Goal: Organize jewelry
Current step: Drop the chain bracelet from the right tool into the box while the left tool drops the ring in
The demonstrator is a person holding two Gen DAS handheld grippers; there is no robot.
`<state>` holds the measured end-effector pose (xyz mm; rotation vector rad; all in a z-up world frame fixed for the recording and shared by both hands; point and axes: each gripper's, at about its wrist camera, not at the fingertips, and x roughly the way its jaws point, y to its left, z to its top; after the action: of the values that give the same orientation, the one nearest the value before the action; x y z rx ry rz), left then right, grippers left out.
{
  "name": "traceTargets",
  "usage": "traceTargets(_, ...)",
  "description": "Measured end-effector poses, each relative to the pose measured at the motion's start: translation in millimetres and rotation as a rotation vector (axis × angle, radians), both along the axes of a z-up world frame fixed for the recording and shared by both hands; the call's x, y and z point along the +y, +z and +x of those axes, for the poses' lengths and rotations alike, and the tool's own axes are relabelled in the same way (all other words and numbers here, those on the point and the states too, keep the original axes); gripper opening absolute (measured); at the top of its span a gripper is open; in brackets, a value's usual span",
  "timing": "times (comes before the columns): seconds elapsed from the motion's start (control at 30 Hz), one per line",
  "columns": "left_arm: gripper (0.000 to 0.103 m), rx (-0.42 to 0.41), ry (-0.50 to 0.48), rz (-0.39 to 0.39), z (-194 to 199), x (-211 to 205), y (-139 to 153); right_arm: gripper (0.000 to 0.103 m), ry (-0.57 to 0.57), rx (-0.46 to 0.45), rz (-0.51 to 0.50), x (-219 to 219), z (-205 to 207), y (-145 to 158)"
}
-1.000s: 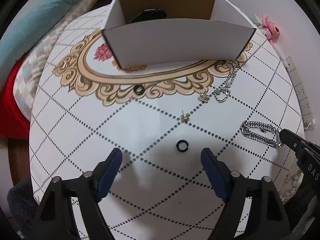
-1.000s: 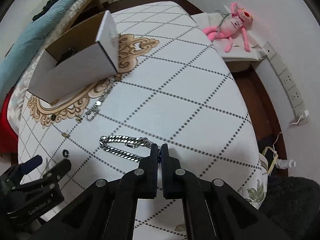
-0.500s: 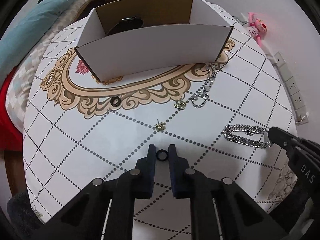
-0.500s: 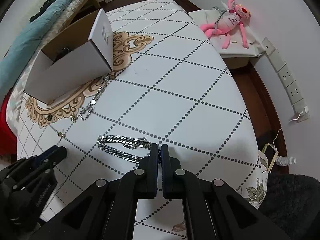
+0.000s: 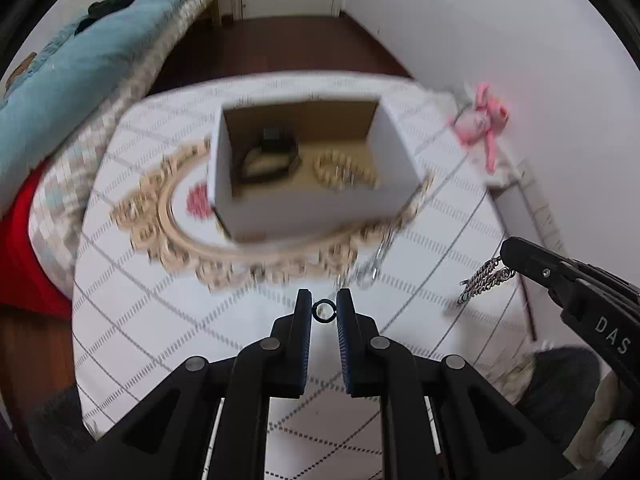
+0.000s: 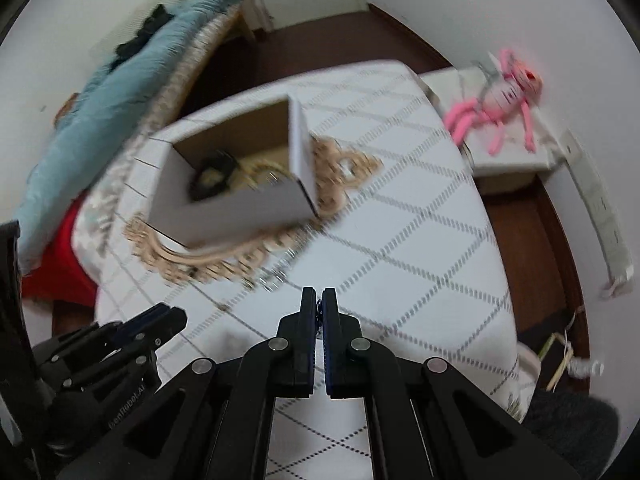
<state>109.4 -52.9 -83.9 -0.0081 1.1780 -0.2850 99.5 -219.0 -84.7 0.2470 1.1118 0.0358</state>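
Fingers point(image 5: 305, 322) of the left gripper point(image 5: 324, 311) pinch a small black ring point(image 5: 324, 311) between their tips, low centre. At right, the right gripper point(image 6: 319, 305), pressed together, pinches a dangling silver chain point(image 5: 482, 280). An open box point(image 5: 320, 210) sits upper centre on the bench point(image 5: 140, 312).

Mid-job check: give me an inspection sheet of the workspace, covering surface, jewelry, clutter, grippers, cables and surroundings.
Surface: table under a white diamond-pattern cloth with a gold ornament.
Job's things: open cardboard box already holding jewelry; black ring; silver chain bracelet; thin chain on the cloth, blurred.
Clutter: nothing seen.
Grippers: left gripper shut on the ring; right gripper shut on the bracelet, which dangles.
Cables: white cable by the wall sockets.
Surroundings: pink plush toy, blue blanket.
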Motion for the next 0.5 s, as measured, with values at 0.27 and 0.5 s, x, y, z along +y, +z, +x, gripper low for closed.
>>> traceTargets(0.27, 0.01, -0.053, 0.019, -0.031, 65, 13, 31, 0.003, 0.078, -0.13, 0.044, 10, 56, 73)
traceTargets(0.5, 0.01, 0.005, 0.039, -0.006, 118, 24, 10, 0.003, 0.165, -0.094, -0.047, 37, 129, 68)
